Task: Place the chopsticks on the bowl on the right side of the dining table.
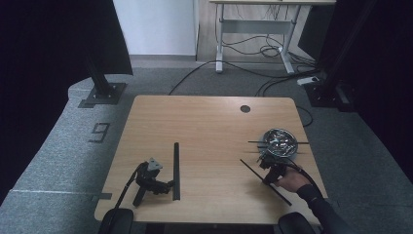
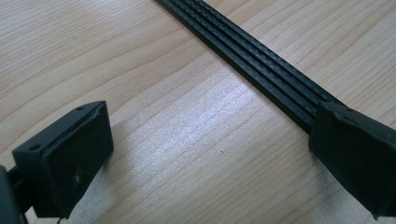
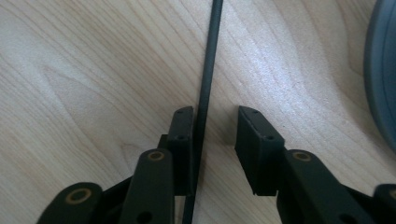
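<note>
While bowl perhaps crowds, rod, table

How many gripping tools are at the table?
2. The left tool lies on the table by a wide black strip; the right tool, held in a hand, straddles a thin black rod.

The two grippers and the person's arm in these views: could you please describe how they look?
Both grippers are black. The left gripper carries a grey three-cornered plate on top and trails a black cable; its jaws end in blocky rectangular pads. The right gripper has linked black arms with brass-coloured pivot rings. The hand emerges from a dark sleeve.
</note>
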